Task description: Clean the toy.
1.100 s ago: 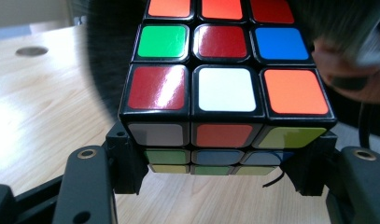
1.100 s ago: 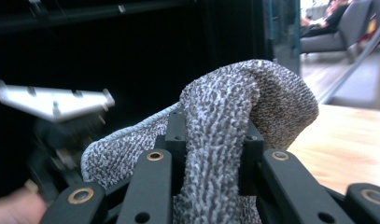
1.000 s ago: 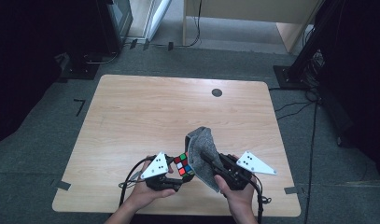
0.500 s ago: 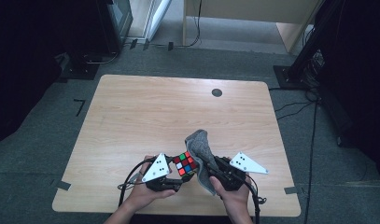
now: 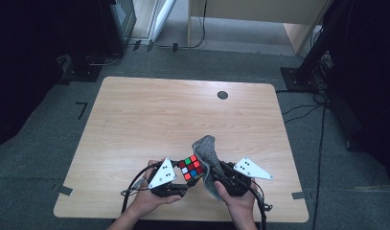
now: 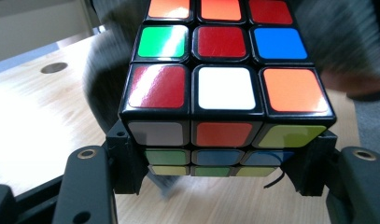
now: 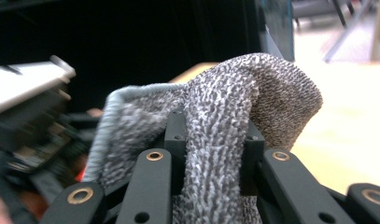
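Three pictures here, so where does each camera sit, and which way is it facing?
High view: above the person's side, facing forward and down on the table; forearms, hands and both grippers show.
Left gripper view: rides the left gripper, looking along its fingers clamped on the puzzle cube.
Right gripper view: rides the right gripper, its fingers pinching the grey cloth.
Shared: the cube, cloth and tabletop appear in the high and left gripper views.

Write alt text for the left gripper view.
A scrambled puzzle cube fills the frame, clamped between the left gripper's two black jaws above a light wooden table. Its top face shows orange, red, green, blue and white stickers; a blurred grey cloth lies behind it.
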`<control>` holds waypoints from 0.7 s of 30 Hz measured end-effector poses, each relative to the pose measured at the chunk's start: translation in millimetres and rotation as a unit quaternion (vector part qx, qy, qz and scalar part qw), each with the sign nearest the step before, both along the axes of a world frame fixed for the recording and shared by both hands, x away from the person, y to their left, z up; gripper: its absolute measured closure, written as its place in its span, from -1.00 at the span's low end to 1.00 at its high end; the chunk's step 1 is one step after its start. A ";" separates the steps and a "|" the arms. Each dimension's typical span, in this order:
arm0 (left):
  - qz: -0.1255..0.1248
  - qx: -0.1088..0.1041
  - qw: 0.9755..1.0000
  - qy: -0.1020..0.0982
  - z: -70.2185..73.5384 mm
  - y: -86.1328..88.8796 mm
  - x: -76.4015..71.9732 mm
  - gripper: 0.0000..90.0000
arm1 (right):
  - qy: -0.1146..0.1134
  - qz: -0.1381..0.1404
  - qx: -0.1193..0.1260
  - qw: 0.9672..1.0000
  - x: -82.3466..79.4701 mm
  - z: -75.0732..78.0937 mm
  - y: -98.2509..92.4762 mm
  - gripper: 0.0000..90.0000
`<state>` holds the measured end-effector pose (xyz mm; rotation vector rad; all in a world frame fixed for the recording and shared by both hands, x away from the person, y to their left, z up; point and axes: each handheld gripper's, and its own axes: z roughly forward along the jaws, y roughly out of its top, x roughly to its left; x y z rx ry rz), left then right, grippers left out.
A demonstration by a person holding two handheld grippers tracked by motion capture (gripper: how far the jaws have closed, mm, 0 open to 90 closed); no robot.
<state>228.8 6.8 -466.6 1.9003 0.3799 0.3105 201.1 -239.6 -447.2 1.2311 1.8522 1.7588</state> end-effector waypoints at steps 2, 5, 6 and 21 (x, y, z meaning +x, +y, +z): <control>0.000 -0.003 1.000 0.002 1.2 1.1 0.5 -0.23 | 0.023 -0.005 0.000 1.000 4.5 -8.9 -1.7 0.63; -0.002 -0.007 1.000 0.006 1.3 0.9 0.9 -0.23 | 0.023 0.000 0.008 1.000 4.4 -5.9 -2.9 0.62; 0.000 -0.003 1.000 0.006 1.1 0.2 1.2 -0.23 | 0.014 0.003 0.011 1.000 2.7 -2.0 -2.8 0.62; 0.058 0.096 0.993 0.029 -4.5 -9.5 6.0 -0.23 | -0.053 -0.001 -0.034 0.998 -4.7 6.6 3.1 0.62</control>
